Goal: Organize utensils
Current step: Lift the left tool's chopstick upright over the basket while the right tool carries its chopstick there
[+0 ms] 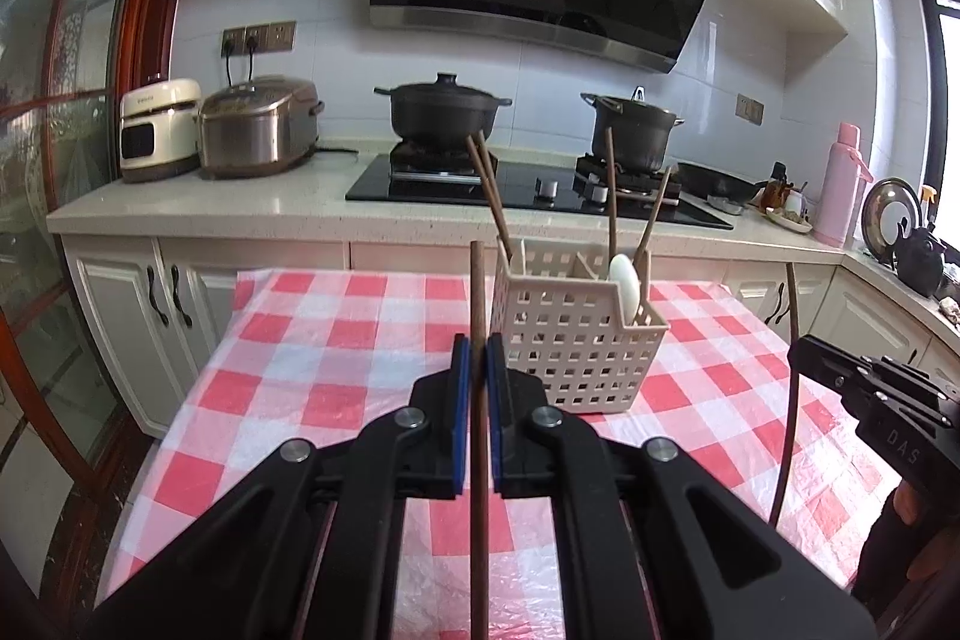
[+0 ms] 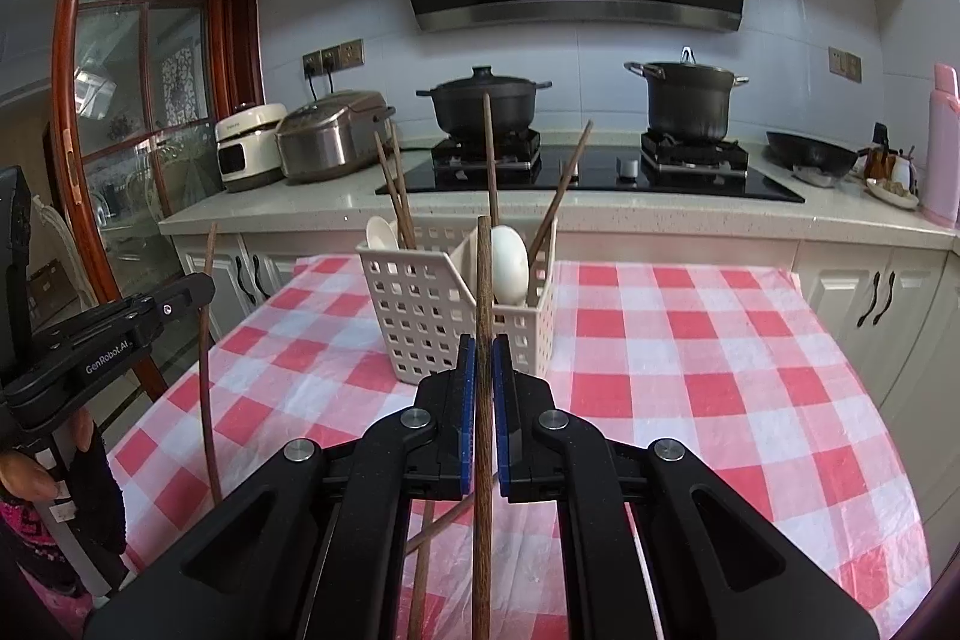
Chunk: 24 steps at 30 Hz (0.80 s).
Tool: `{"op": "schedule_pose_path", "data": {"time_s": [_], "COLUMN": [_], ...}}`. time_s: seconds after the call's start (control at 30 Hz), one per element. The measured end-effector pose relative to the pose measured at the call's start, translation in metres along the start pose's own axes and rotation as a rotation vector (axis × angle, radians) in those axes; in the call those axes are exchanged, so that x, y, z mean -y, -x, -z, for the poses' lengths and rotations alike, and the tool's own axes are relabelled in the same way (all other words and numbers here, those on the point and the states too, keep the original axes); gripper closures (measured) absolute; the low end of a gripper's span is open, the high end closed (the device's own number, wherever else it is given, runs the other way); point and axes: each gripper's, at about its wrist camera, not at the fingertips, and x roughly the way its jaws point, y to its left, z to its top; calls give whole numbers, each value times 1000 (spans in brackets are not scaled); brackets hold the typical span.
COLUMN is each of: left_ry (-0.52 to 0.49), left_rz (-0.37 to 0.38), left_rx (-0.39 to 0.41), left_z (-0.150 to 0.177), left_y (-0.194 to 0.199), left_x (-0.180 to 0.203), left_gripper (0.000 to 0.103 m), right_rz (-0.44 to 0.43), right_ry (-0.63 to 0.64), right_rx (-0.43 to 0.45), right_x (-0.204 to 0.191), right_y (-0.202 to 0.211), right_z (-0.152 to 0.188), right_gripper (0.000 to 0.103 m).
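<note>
My left gripper (image 1: pixel 478 347) is shut on a dark wooden chopstick (image 1: pixel 477 280) that stands upright between its blue pads. The right gripper (image 2: pixel 483 347) is likewise shut on an upright chopstick (image 2: pixel 483 268). Both are raised above the checked tablecloth (image 2: pixel 690 376), just in front of a beige slotted utensil basket (image 1: pixel 570 346) (image 2: pixel 420 310). The basket holds several chopsticks (image 2: pixel 396 184) and white spoons (image 2: pixel 510 271). Each wrist view shows the other gripper off to the side with its stick, the right gripper (image 1: pixel 807 349) and the left gripper (image 2: pixel 201 289). Loose chopsticks (image 2: pixel 429 529) lie on the cloth under the right gripper.
Behind the table runs a counter (image 1: pixel 240 202) with a rice cooker (image 1: pixel 258 127), a small white appliance (image 1: pixel 157 130), a black hob (image 2: pixel 600 178) with two dark pots and a pan (image 2: pixel 810 151). A pink bottle (image 1: pixel 840 187) stands at the right. A glass door (image 2: pixel 132 100) is on the left.
</note>
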Motion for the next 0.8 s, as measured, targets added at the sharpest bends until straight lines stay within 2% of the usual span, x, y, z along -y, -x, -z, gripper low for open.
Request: {"op": "schedule_pose_path", "data": {"time_s": [0.5,0.8], "left_ry": [-66,-94], "left_rz": [-18,1], "left_rx": [105,131], "left_z": [-14,-26], "left_y": [37,38], "left_x": [20,30], "left_gripper": [97,97], "right_rz": [7,10], "right_ry": [54,63], "right_rx": [108,141], "right_x": [-11,-8], "right_y": [26,29], "right_z": [-21,-34], "right_gripper": [97,97]}}
